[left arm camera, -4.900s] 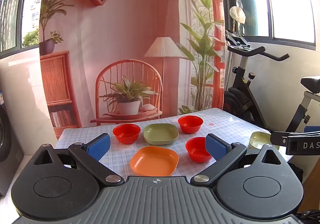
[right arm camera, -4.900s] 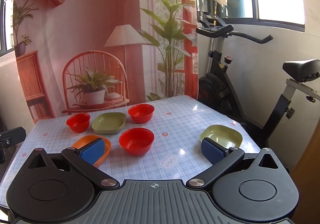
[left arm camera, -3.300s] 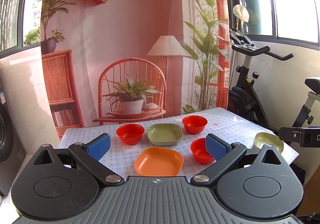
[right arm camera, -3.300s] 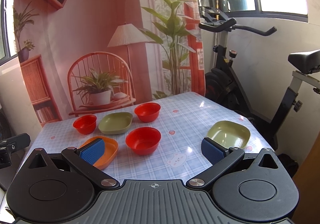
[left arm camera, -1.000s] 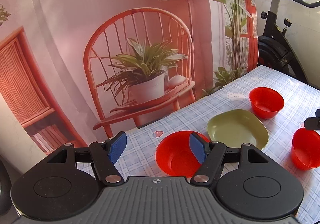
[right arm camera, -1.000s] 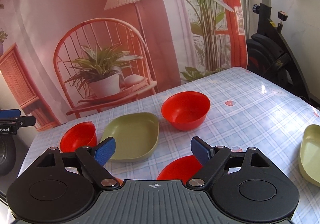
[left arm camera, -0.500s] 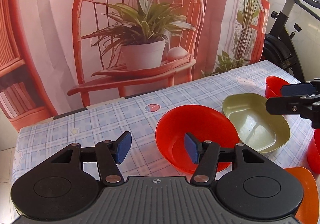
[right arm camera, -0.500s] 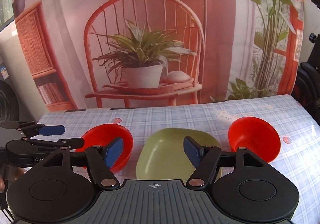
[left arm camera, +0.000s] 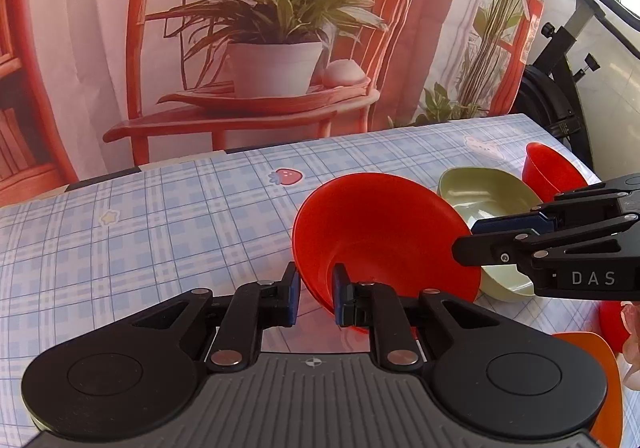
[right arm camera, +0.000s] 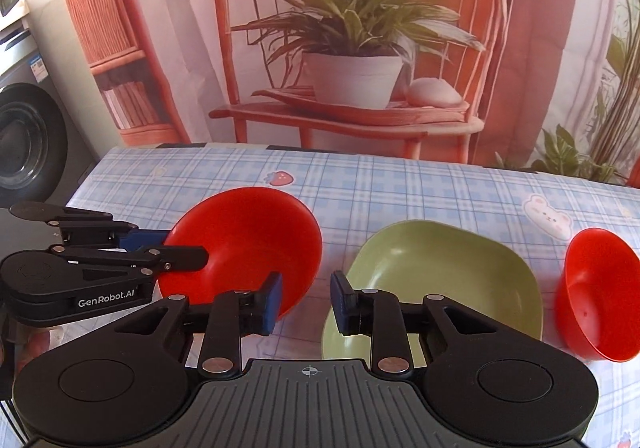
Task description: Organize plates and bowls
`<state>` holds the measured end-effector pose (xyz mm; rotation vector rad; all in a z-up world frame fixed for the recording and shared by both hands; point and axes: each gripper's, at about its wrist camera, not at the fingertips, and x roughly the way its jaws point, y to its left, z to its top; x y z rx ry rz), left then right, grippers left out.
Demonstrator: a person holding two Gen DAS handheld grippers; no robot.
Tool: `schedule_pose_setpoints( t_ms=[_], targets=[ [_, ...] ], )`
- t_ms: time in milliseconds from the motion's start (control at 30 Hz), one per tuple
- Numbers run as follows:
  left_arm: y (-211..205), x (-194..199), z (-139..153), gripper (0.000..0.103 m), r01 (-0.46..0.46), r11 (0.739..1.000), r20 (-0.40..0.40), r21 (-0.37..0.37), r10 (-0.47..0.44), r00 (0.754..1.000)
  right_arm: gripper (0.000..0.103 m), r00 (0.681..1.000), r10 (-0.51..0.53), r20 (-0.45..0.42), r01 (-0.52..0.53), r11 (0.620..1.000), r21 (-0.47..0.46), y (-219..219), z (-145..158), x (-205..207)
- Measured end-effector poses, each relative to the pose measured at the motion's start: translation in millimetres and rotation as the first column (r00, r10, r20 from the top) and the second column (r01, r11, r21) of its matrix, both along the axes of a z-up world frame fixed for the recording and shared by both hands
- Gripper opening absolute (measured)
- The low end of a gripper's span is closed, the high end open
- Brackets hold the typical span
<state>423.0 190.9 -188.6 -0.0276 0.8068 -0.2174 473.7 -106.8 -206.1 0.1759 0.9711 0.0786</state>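
Observation:
My left gripper is shut on the near rim of a red bowl, which is tilted. The same bowl and the left gripper show at the left of the right wrist view. My right gripper is partly closed, with its jaws either side of the near-left rim of a green plate and a gap between them. It also reaches in from the right of the left wrist view, over the green plate.
A second red bowl stands right of the green plate. An orange plate and part of a third red bowl lie at the near right. The checked tablecloth ends at the far edge before a printed backdrop.
My left gripper has closed on the red bowl's rim and tipped it up. My right gripper has narrowed and come down to the green plate's near-left rim.

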Motion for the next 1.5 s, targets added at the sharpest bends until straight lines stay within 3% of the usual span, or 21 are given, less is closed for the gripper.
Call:
schedule_pose_setpoints(
  t_ms=[67, 500, 900, 1033, 1500],
  targets=[
    [-0.4, -0.1, 1.5, 0.015, -0.005, 1.000, -0.005, -0.003, 0.005, 1.000, 0.013, 1.000, -0.003, -0.007, 0.004, 0.999, 0.032, -1.0, -1.6, -0.8],
    [-25.1, -38.0, 48.2, 0.015, -0.001, 0.999, 0.035, 0.049, -0.001, 0.999, 0.010, 0.995, -0.088, 0.036, 0.083, 0.989, 0.121, -15.5, 33.3, -39.6],
    [-91.8, -84.1, 91.2, 0.015, 0.053, 0.996, 0.077, 0.069, -0.058, 0.995, 0.009, 0.970, -0.195, 0.146, 0.171, 0.972, 0.161, -56.1, 79.0, -129.5],
    [-124.9, -90.3, 88.3, 0.015, 0.097, 0.993, 0.070, 0.069, -0.102, 0.992, 0.010, 0.958, -0.216, 0.191, 0.198, 0.974, 0.108, -71.7, 83.4, -165.7],
    [-236.3, -85.4, 51.0, 0.015, 0.174, 0.981, -0.016, 0.082, -0.173, 0.985, 0.011, 0.899, -0.420, 0.123, 0.392, 0.898, 0.199, -170.7, 41.1, -251.1]
  ],
)
